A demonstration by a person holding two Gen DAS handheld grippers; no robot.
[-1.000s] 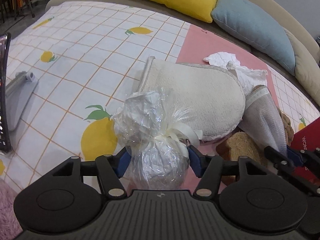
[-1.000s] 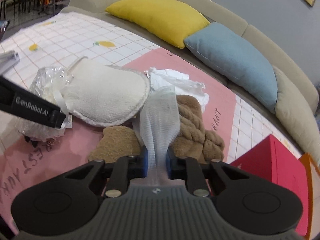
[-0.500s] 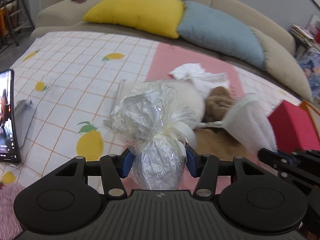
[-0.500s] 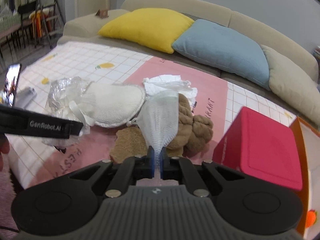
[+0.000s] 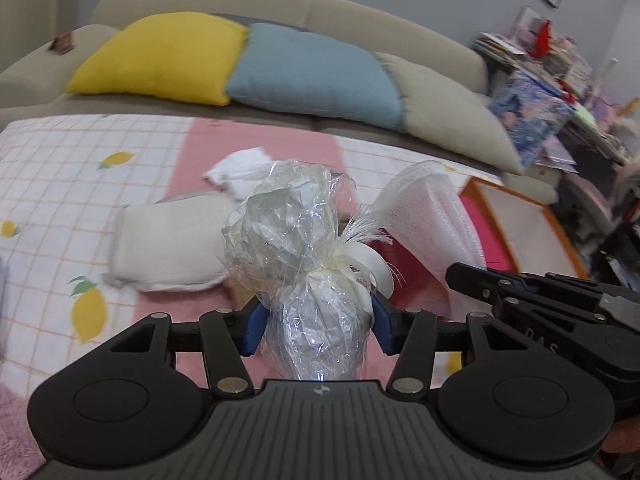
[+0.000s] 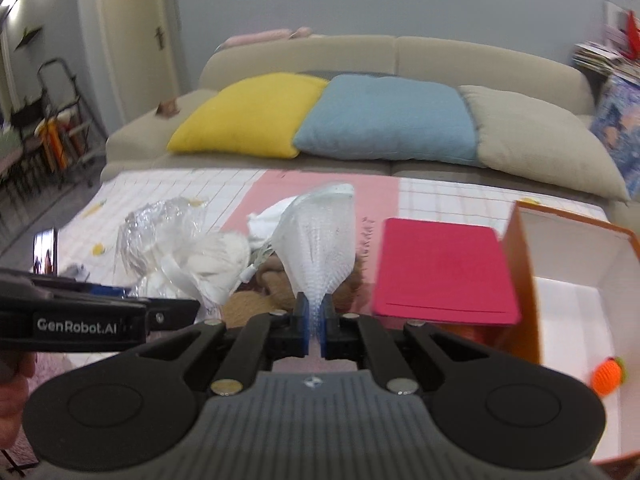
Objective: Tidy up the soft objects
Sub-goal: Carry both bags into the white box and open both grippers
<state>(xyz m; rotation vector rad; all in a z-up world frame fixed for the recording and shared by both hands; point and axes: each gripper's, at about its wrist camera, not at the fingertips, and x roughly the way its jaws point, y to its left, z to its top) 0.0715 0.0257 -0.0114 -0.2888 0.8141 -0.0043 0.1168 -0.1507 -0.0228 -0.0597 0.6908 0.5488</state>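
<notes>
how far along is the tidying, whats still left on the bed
Done: only an orange knitted toy lies in the open box. In hand: left hand-held gripper grips a cellophane-wrapped bundle; right hand-held gripper pinches a white mesh pouch. Left: cream mitt, white cloth, brown plush.

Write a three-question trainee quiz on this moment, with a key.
1. True or false: the left gripper is shut on the cellophane-wrapped bundle.
2. What does the right gripper hold? A. brown plush B. white mesh cloth C. pink lid
3. Fill in: inside the open orange box lies a small ____ knitted toy.

Key: 1 true; 2 B; 3 orange.
</notes>
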